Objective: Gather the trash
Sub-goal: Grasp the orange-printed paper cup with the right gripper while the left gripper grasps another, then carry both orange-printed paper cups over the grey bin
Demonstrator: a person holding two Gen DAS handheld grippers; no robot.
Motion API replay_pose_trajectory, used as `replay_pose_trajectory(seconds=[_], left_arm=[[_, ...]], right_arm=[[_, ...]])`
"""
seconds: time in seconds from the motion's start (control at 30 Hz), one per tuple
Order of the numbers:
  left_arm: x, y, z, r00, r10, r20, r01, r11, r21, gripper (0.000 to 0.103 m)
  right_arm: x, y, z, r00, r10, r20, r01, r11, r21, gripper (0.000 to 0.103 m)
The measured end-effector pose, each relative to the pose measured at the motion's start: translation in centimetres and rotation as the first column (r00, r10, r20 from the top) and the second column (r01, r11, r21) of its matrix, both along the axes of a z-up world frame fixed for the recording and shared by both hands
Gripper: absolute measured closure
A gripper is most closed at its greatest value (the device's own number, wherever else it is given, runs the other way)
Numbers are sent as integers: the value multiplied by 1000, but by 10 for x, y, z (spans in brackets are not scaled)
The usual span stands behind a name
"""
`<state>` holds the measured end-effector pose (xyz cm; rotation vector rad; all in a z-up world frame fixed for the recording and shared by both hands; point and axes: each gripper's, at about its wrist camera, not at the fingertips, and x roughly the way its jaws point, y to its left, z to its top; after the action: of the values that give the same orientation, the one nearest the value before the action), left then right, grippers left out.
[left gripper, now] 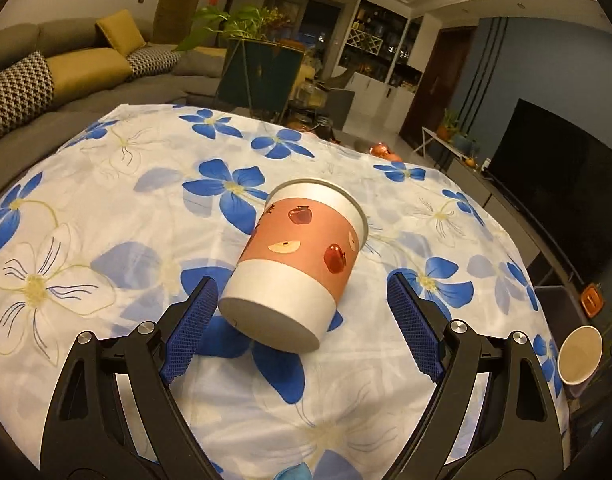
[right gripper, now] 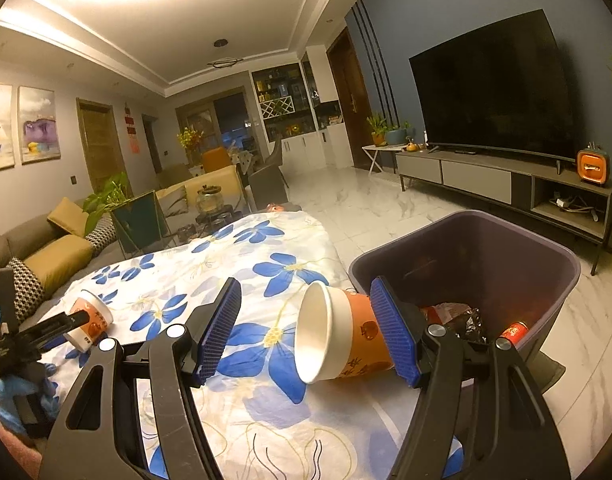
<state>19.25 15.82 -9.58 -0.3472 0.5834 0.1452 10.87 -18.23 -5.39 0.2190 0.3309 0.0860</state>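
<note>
Left wrist view: an apple-print cup (left gripper: 296, 264) lies on its side on the flowered cloth (left gripper: 118, 200) of the counter, base toward the left tool (left gripper: 302, 312), which hangs wide apart around it, pads not touching. Right wrist view: only here is the purple bin (right gripper: 505, 248), trash inside, beside the counter. The right tool (right gripper: 309, 332) is spread wide; an orange cup (right gripper: 337, 336) rests against its right pad, mouth facing left.
</note>
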Motion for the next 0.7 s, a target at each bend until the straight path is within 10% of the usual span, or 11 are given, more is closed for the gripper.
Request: replay_pose_trajectory(seconds=[0.17,0.3,0.7], left_arm=[[7,-5,0,1000,-5,3,5,1000,14,19],[14,-6,-5,999,-28,-25,28,1000,10,41],[8,-10,-1,998,-54,24,54,998,18,45]], right_arm=[[-5,6,1,1000,6,5,-6,1000,-9,36],[-6,8,0,1000,3,7,-3,1000,-20,36],[-8,5,-4,1000,-12,-8,12,1000,-26,36]])
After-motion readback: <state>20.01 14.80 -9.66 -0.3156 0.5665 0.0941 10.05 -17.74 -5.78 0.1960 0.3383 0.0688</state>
